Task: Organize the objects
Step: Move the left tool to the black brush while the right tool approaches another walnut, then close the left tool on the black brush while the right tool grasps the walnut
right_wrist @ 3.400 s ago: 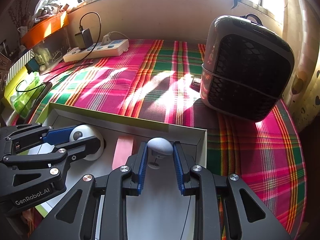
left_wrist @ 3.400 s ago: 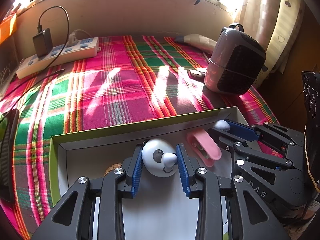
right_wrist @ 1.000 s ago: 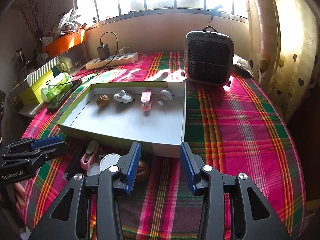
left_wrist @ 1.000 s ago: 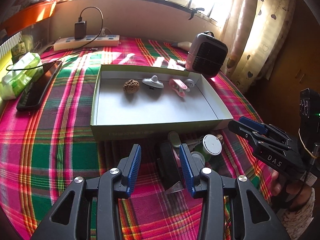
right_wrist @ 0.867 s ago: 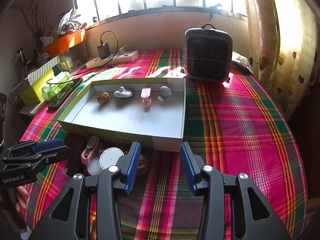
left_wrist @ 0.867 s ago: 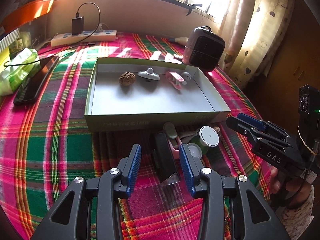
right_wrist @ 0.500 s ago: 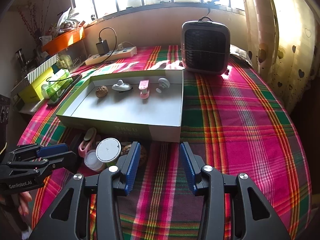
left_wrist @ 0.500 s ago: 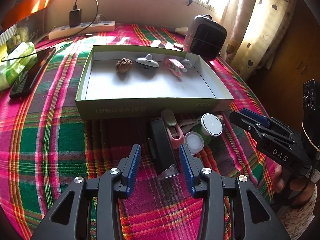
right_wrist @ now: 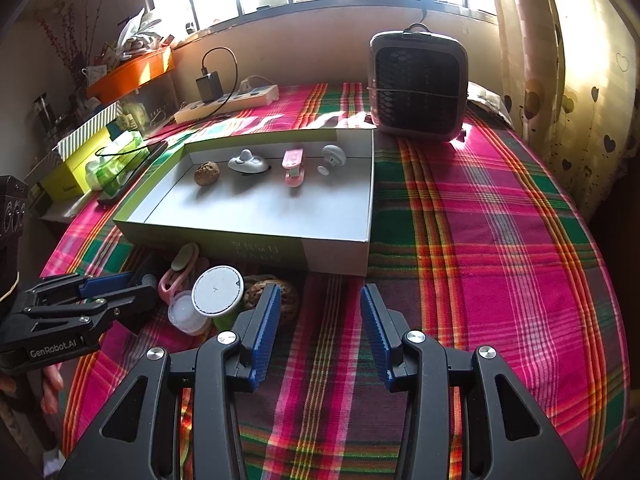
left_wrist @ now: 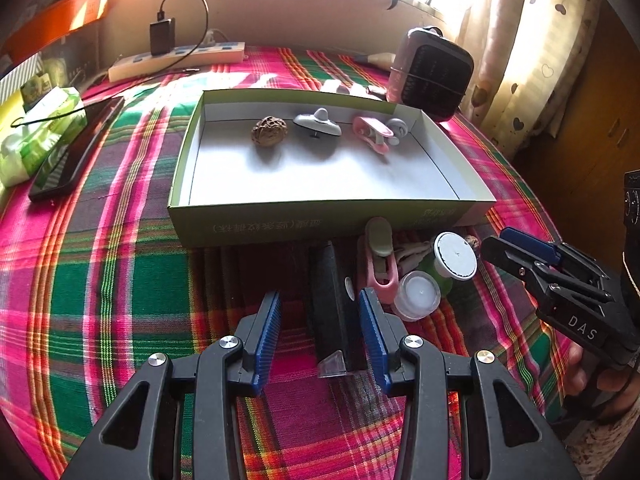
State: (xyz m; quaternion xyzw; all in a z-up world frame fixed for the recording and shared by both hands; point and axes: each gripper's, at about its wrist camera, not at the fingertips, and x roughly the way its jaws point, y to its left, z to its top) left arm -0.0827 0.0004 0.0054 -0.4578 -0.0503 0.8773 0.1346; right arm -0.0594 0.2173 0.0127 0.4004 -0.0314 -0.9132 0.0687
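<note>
A green-sided open box [left_wrist: 320,220] [right_wrist: 264,254] holds a walnut [left_wrist: 269,130], a grey spinning top [left_wrist: 318,124], a pink clip [left_wrist: 372,134] and a white knob [left_wrist: 397,127]. In front of it lie a black block [left_wrist: 334,304], a pink clip [left_wrist: 378,268], a small white jar [left_wrist: 418,295], a green bottle with a white cap [left_wrist: 456,256] [right_wrist: 217,290] and a second walnut [right_wrist: 272,298]. My left gripper [left_wrist: 320,332] is open with the black block between its fingers, not touching. My right gripper [right_wrist: 320,332] is open and empty, right of the walnut.
A small grey heater [right_wrist: 418,84] stands behind the box at the right. A power strip with charger [left_wrist: 176,60] lies at the back. A phone [left_wrist: 76,152] and a green tissue pack [left_wrist: 36,136] lie at the left. Plaid cloth [right_wrist: 480,240] covers the table.
Both grippers let go of their pieces in the box, drew back to the near side, and now move closer to the pile in front. The left fingers now straddle the black block.
</note>
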